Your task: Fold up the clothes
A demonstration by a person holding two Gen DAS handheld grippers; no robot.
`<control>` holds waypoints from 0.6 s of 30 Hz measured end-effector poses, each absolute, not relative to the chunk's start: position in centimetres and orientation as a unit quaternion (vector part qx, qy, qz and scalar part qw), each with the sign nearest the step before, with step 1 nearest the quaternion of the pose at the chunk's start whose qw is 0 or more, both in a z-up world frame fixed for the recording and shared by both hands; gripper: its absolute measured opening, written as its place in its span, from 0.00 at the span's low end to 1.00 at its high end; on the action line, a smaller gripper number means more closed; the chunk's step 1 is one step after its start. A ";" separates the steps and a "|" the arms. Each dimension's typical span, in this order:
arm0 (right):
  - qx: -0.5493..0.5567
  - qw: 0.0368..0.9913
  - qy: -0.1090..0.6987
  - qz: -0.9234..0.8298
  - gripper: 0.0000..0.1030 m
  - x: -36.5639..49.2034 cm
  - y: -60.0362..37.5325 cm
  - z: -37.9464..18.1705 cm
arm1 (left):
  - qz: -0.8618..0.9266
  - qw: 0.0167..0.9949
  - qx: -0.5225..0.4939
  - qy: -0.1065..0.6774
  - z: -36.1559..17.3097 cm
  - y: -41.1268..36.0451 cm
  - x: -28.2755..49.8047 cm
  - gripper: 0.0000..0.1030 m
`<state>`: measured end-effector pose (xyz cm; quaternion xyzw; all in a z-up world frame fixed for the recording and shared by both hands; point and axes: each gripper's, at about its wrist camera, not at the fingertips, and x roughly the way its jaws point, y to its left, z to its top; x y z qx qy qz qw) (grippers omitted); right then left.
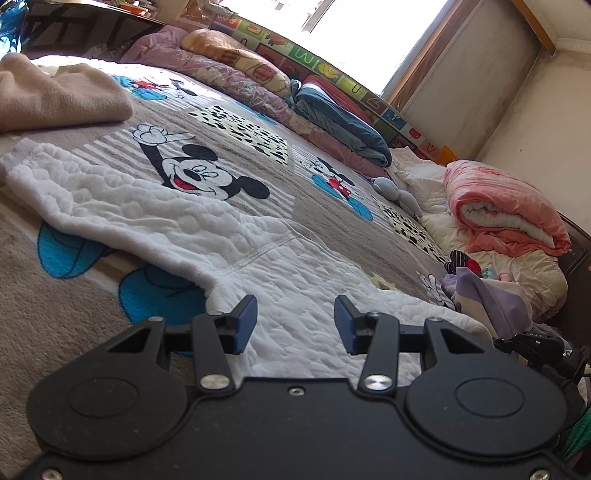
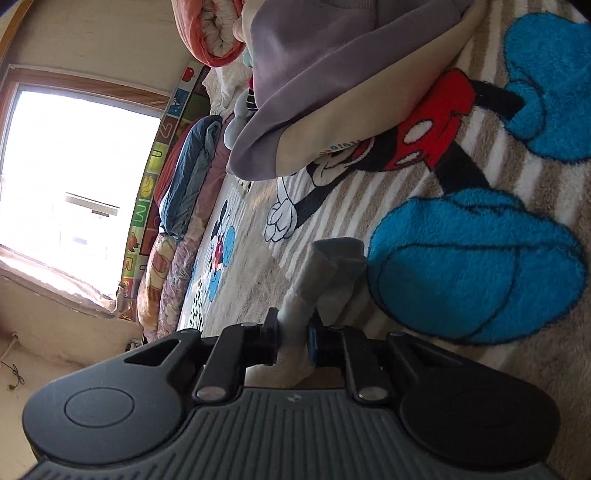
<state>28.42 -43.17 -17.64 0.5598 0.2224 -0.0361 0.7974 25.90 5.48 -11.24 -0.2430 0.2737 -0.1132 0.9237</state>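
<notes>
Your left gripper (image 1: pixel 295 323) hovers with jaws parted and empty over the white garment (image 1: pixel 177 218) spread on the bed (image 1: pixel 332 221), while your right gripper (image 2: pixel 293 338) has its jaws clenched on a bunched grey-white cloth (image 2: pixel 325 273) near the purple clothes (image 2: pixel 314 74).

White garment (image 1: pixel 258 280) near edge hidden behind left claw (image 1: pixel 295 325) body.

A quilted garment (image 1: pixel 177 218) is lying spread on the cartoon blanket (image 1: pixel 325 221), directly before the left gripper (image 1: pixel 295 321). A folded towel (image 1: pixel 62 96) is sitting behind it at left — rolled bedding (image 1: pixel 506 218) at right. Folded quilts (image 1: pixel 236 70) are lining the far edge, below the window (image 1: pixel 369 33).
</notes>
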 end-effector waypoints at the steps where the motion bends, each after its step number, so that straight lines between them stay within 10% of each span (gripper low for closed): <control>1: 0.532 0.817 0.219 -0.030 0.14 28.7 -43.1 -16.8 | -0.116 0.922 -0.245 0.275 -11.3 5.5 26.0 0.43; 11: 0.292 0.945 0.130 0.073 0.14 30.1 -43.2 -9.8 | -0.129 0.911 -0.253 0.300 -12.2 5.6 26.7 0.45; 18: 0.351 0.883 0.312 0.006 0.24 33.5 -45.8 -16.9 | -0.134 0.909 -0.244 0.311 -12.5 5.2 26.8 0.45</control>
